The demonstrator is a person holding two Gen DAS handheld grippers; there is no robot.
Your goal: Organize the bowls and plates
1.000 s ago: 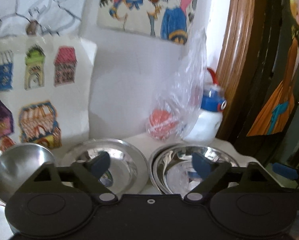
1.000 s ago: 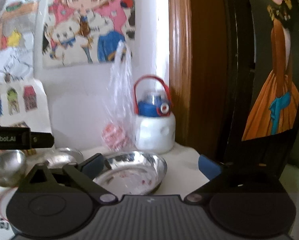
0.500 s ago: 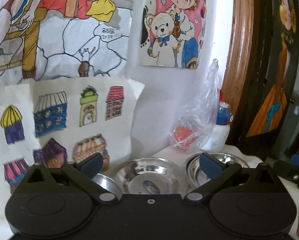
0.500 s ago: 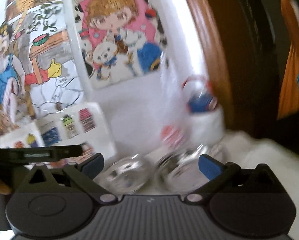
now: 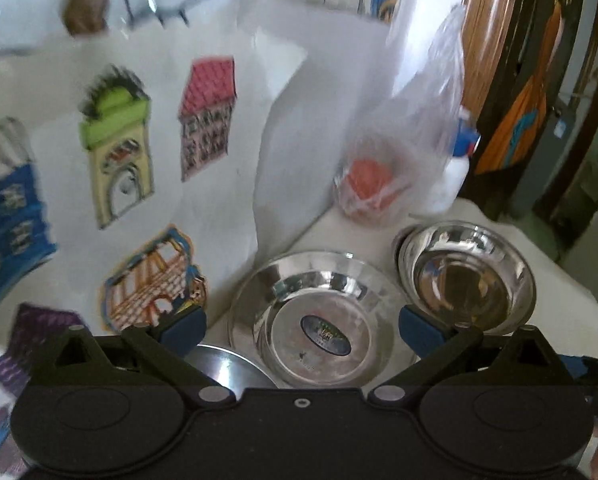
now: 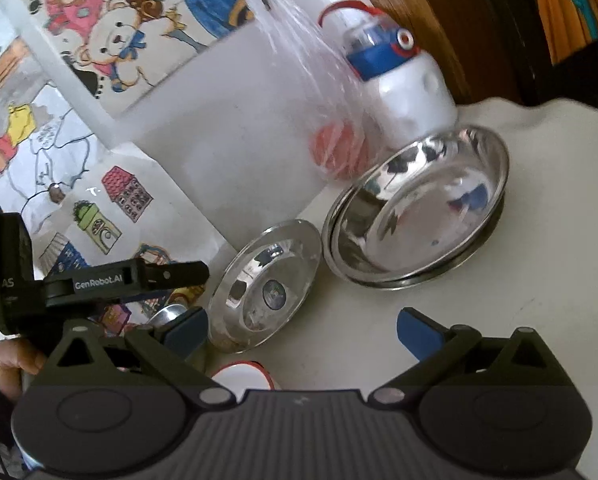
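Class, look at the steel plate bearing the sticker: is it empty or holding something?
Empty. The steel plate shows only its bare shiny base and an oval sticker; nothing lies in it.

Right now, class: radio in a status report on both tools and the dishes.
Left tool open, empty, over labelled steel plate. Right tool open, empty. Steel bowl sits apart, unstacked. Plastic bag behind bowl.

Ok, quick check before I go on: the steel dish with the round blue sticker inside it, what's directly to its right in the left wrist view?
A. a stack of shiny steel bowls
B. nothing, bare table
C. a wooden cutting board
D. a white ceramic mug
A: right of the stickered dish sit the steel bowls, nested, a second rim showing under the top one in the right wrist view.
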